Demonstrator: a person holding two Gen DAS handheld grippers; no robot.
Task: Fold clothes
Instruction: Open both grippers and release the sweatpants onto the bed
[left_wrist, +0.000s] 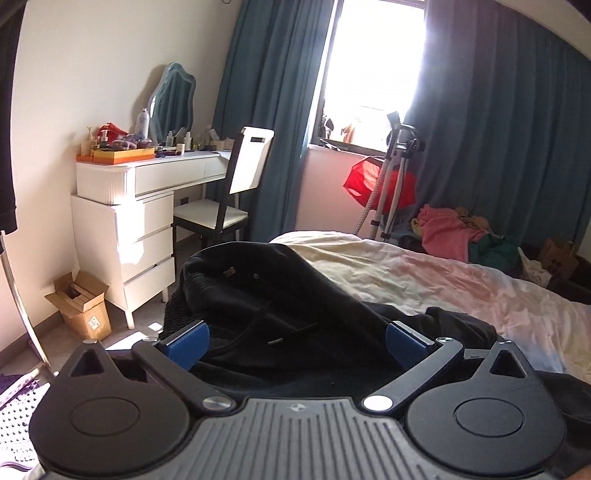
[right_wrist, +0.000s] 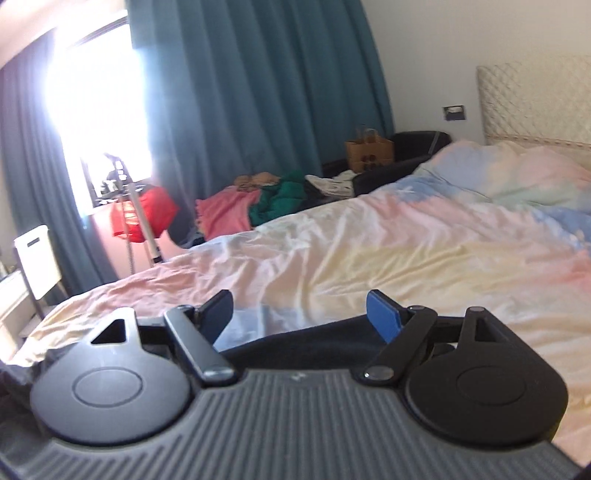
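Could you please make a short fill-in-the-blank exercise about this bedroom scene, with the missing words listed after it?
1. The dark garment lies on the ____.
2. Both the left gripper and the right gripper stand ____, with nothing clamped between the pads.
3. The curtains beside the window are ____ in colour.
4. The chair stands in front of a ____ dressing table.

Missing words: bed; open; blue; white

black garment (left_wrist: 280, 295) heaped at bed corner; pastel duvet (right_wrist: 369, 240) beyond lies open.
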